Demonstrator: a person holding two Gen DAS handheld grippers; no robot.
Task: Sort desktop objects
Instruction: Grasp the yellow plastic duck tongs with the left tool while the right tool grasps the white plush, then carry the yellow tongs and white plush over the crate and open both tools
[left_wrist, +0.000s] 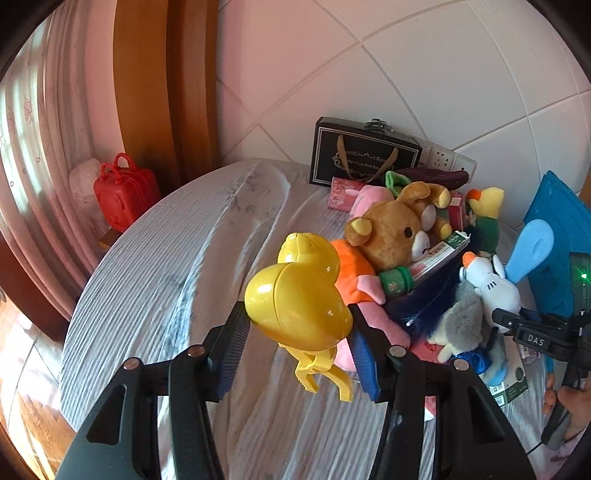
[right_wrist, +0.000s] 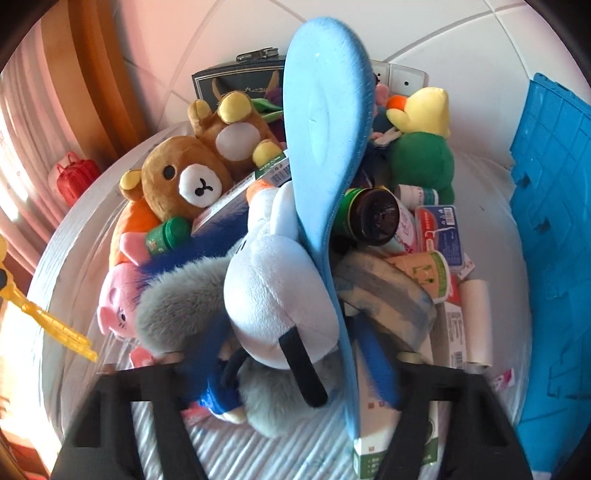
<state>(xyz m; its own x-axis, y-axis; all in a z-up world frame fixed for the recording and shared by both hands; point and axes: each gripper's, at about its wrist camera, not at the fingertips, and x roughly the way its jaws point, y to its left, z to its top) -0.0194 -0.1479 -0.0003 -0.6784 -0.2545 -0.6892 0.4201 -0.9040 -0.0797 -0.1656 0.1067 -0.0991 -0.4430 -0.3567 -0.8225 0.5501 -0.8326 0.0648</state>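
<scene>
Far left in the left wrist view, a red toy suitcase (left_wrist: 123, 190) sits beyond the desk (left_wrist: 166, 258), which wears a wrinkled white cloth. Next along, the left hand-held gripper (left_wrist: 295, 332) is clamped on a yellow duck-shaped plastic clip (left_wrist: 295, 295), both blue-padded fingers (left_wrist: 364, 356) pressing its sides, its handles hanging below, lifted above the cloth. To its right lies the heap: a brown bear plush (left_wrist: 388, 232), a green bottle (left_wrist: 397, 282), a white goose plush (left_wrist: 495, 286) and a yellow-headed duck doll (left_wrist: 484, 214), with a black gift bag (left_wrist: 365, 157) standing behind against the wall.

In the right wrist view, the right hand-held gripper (right_wrist: 295, 373) reaches into the heap around the white goose plush (right_wrist: 280, 302) and a blue insole (right_wrist: 325, 129); whether it grips either I cannot tell. Right of these lie a brown jar (right_wrist: 373, 218) and a tape roll (right_wrist: 388, 295). A blue crate (right_wrist: 554, 240) stands at the far right.
</scene>
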